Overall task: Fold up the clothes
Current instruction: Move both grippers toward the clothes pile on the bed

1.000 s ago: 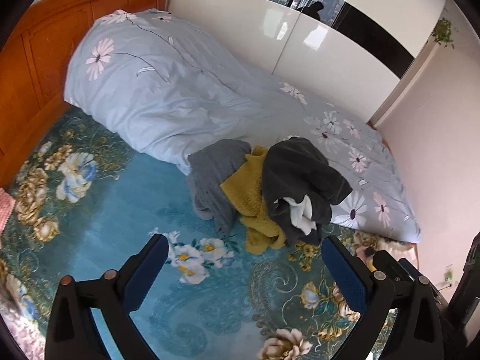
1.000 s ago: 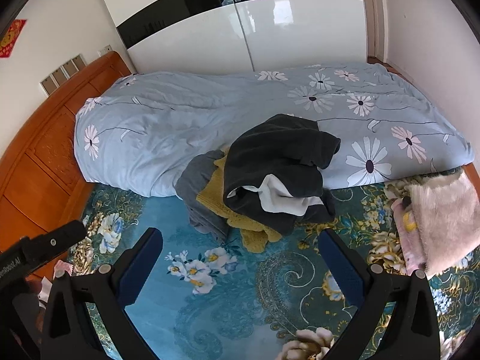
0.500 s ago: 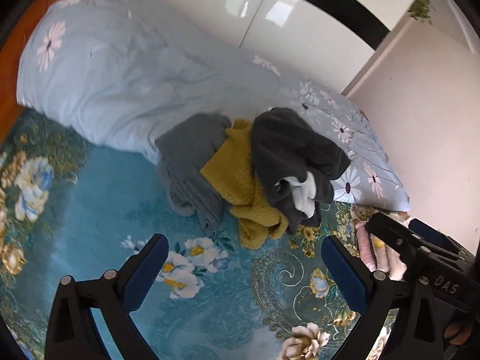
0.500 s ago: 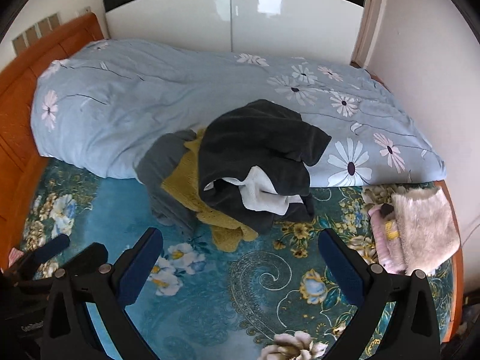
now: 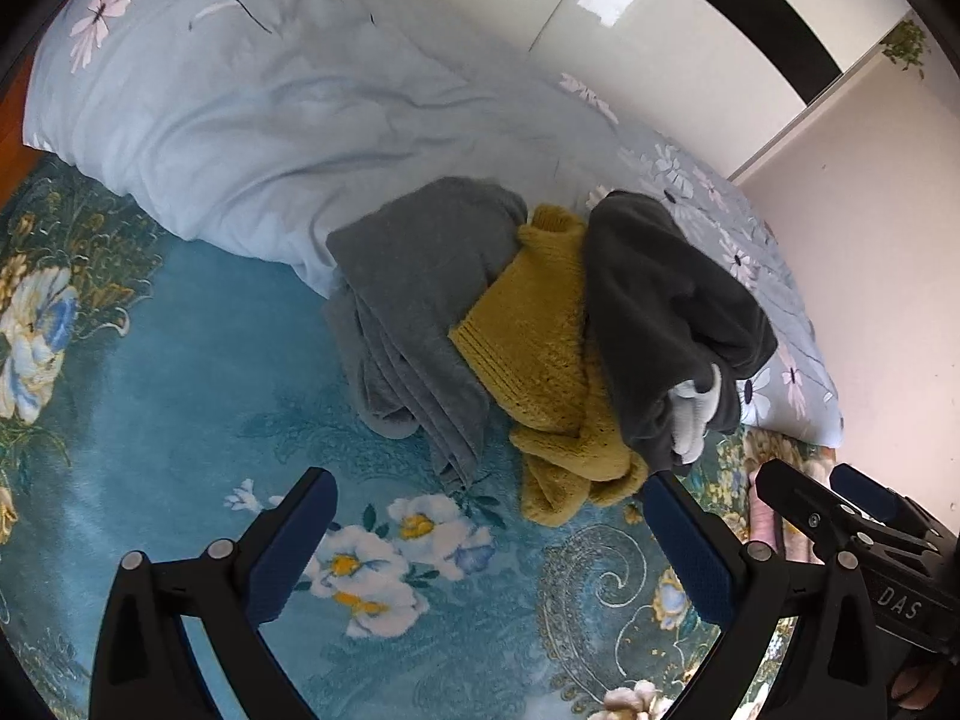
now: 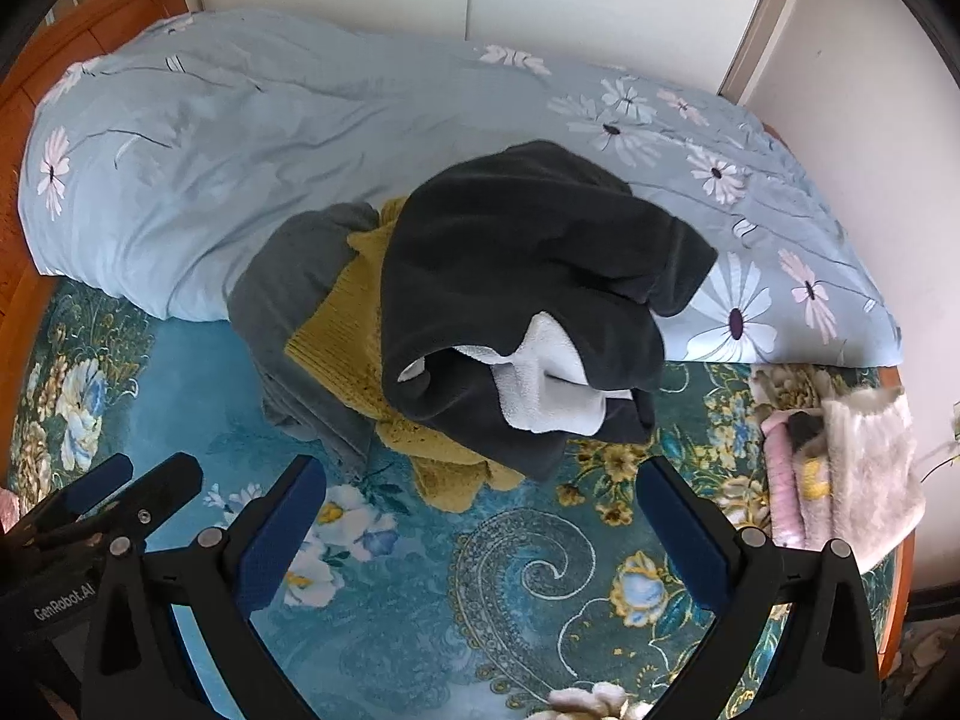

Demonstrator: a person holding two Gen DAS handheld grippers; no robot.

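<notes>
A heap of clothes lies on the bed against the rolled duvet. On top is a dark grey fleece garment (image 6: 528,276) with a white lining (image 6: 552,378); under it are a mustard knit sweater (image 5: 534,354) and a lighter grey garment (image 5: 414,300). The fleece (image 5: 666,312), sweater (image 6: 348,348) and grey garment (image 6: 288,282) show in both views. My left gripper (image 5: 489,534) is open and empty, hovering just short of the heap. My right gripper (image 6: 483,519) is open and empty, in front of the fleece.
The bed has a blue floral sheet (image 6: 420,600) and a light blue daisy duvet (image 6: 240,138) rolled along the back. A pink and white fluffy folded pile (image 6: 852,474) lies at the right. Orange wooden headboard (image 6: 90,18) at left, white wardrobe behind, wall at right.
Both grippers have moved closer to the clothes heap, which now looks larger in both views. Both stay open. The clothes have not moved.
</notes>
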